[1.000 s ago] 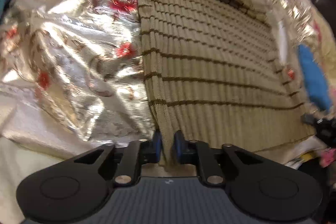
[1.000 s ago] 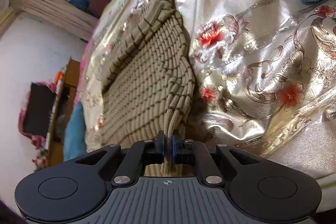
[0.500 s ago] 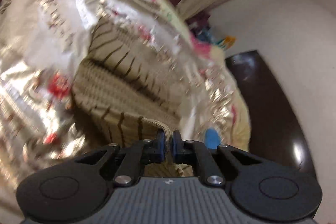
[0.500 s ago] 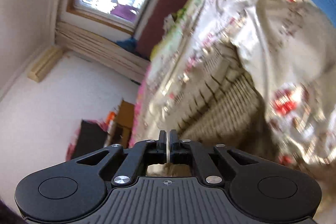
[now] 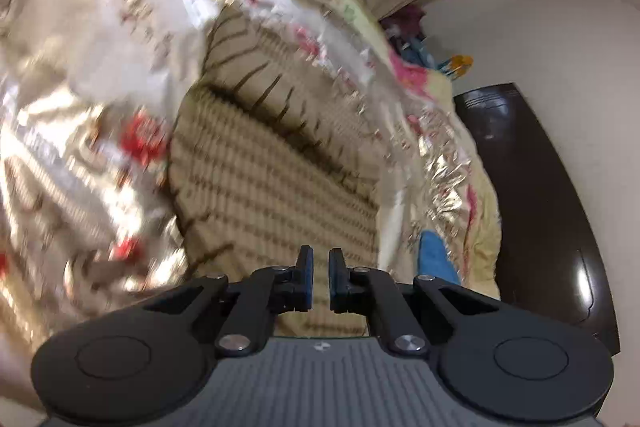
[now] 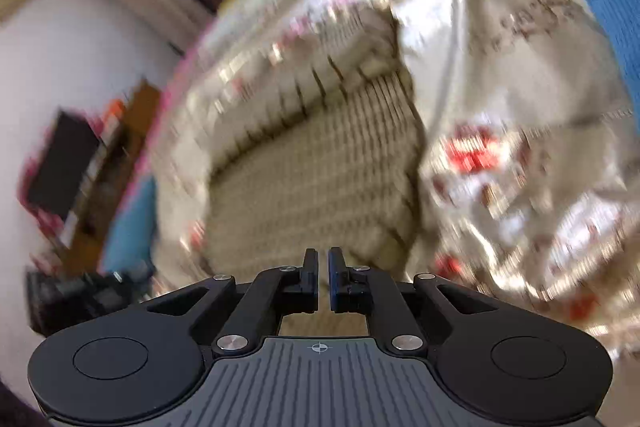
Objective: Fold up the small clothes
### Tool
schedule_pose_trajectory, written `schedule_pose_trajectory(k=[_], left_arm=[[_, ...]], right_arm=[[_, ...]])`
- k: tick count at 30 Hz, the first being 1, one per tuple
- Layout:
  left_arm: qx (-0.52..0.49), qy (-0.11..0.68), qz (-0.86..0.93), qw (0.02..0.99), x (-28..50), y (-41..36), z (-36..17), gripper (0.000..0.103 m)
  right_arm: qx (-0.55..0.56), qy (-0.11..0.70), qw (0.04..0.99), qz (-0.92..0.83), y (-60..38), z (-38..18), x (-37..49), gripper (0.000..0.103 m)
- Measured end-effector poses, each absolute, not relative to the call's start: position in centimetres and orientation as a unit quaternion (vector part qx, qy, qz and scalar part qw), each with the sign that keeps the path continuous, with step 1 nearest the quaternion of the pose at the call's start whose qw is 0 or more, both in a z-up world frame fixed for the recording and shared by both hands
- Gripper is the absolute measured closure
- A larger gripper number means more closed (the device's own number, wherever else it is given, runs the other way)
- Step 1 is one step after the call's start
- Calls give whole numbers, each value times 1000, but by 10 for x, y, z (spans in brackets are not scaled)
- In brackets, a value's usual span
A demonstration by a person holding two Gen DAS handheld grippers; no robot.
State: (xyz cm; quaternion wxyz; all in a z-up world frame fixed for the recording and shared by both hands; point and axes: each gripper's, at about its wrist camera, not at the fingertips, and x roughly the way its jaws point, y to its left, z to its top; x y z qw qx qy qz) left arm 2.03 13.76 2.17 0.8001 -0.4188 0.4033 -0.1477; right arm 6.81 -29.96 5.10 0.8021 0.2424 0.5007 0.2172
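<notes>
Both grippers, left gripper [image 5: 319, 277] and right gripper [image 6: 323, 277], are nearly closed and empty; the striped knit [image 5: 276, 163] lies folded mid-frame, so you next regrip an edge.

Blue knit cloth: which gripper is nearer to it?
Right, probably. The blue knit cloth looms large up-right of the right gripper, whose empty jaws have just been opening; for the left gripper it is only a far-corner sliver.

Ribbed knit sweater [image 5: 276, 179], glossy satin bedspread [image 5: 72, 155]
</notes>
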Motion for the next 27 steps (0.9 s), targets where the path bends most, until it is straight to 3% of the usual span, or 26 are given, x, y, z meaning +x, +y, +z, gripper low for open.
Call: schedule_pose_trajectory(k=[3,7,13,16,22,27], left_arm=[[-398,430,-137,799,11,134,13,90],[-316,455,-143,820,1,123,21,90],[-171,468,-193,845,13,94,42,89],[-72,481,-228,843,22,71,47,86],[119,485,-317,806,30,21,49,72],[231,483,-373,758,35,-8,41,69]], right_arm=[[198,516,802,227,-288,46,62,94],[32,504,822,263,-253,52,60,93],[-244,435,788,361,-201,56,50,78],[-347,405,737,415,-182,55,43,65],[-431,377,665,480,-153,55,41,62],[-470,375,616,509,-139,46,42,62]])
